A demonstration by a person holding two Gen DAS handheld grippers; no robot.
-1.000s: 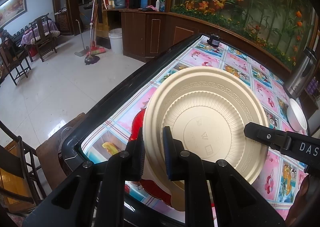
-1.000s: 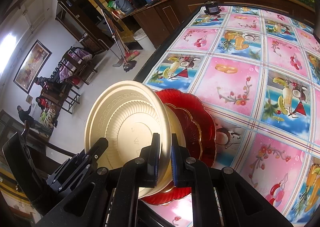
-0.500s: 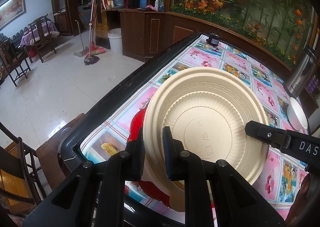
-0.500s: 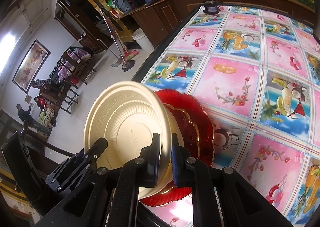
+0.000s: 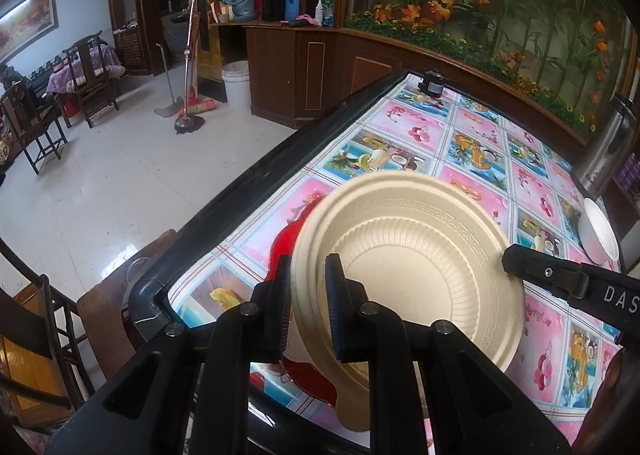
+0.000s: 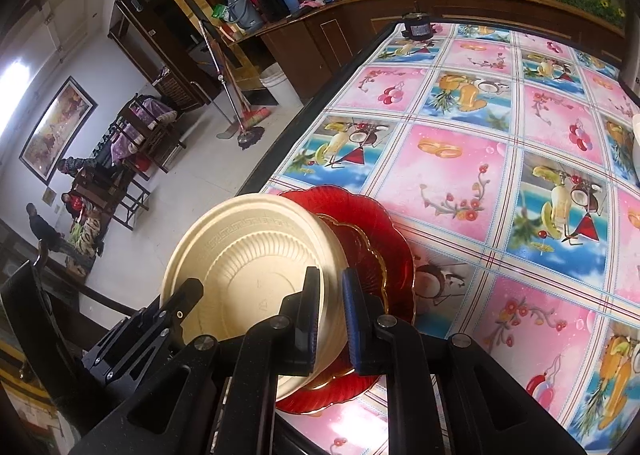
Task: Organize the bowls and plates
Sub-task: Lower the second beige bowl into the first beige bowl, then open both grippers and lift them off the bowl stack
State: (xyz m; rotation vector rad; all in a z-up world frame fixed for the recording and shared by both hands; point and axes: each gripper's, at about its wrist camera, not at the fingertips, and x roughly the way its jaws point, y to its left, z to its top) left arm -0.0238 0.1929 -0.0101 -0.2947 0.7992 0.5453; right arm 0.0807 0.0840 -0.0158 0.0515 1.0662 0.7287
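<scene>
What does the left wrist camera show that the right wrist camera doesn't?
Only the left wrist view shows a white bowl beside a steel flask at the table's far edge. Only the right wrist view shows the red plate nearly whole, under the tilted beige plate. Both show the left gripper and right gripper each pinching that beige plate's rim, plus the fruit-print tablecloth.

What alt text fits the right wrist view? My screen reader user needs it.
The right gripper clamps the rim of a tilted beige plate, which the left gripper grips on the opposite side. Beneath it lies a red plate near the edge of a fruit-print tablecloth.
</scene>
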